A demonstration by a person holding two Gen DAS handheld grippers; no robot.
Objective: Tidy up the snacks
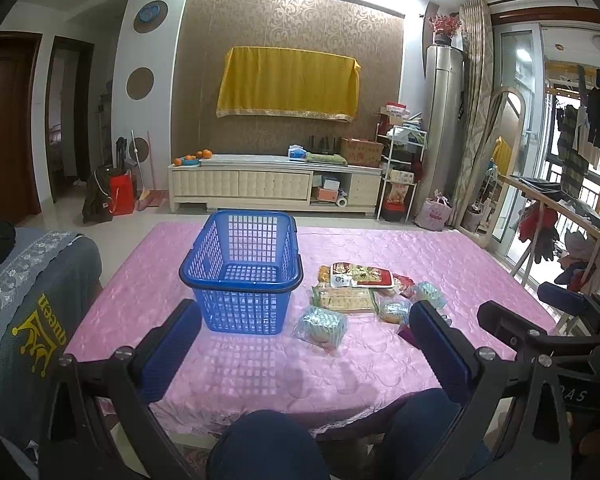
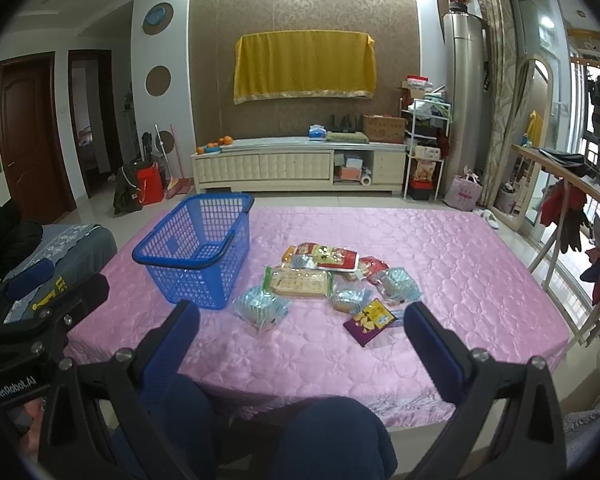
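Observation:
An empty blue plastic basket [image 1: 242,272] [image 2: 200,248] stands on the pink-covered table [image 1: 440,252] [image 2: 460,248]. To its right lies a cluster of snacks: a red-labelled packet [image 1: 360,274] [image 2: 324,258], a cracker pack [image 1: 346,300] [image 2: 300,282], clear-wrapped buns [image 1: 320,326] [image 2: 262,306] and a purple box [image 2: 370,320]. My left gripper [image 1: 306,348] is open and empty, held near the table's front edge, short of the basket. My right gripper [image 2: 302,344] is open and empty too, short of the snacks.
A person's knees in dark blue trousers [image 1: 268,444] [image 2: 332,436] sit under the front edge. A grey cushioned seat [image 1: 32,304] flanks the left side, a wooden rail with hanging clothes [image 2: 560,208] the right. A TV cabinet [image 1: 272,184] stands beyond the table.

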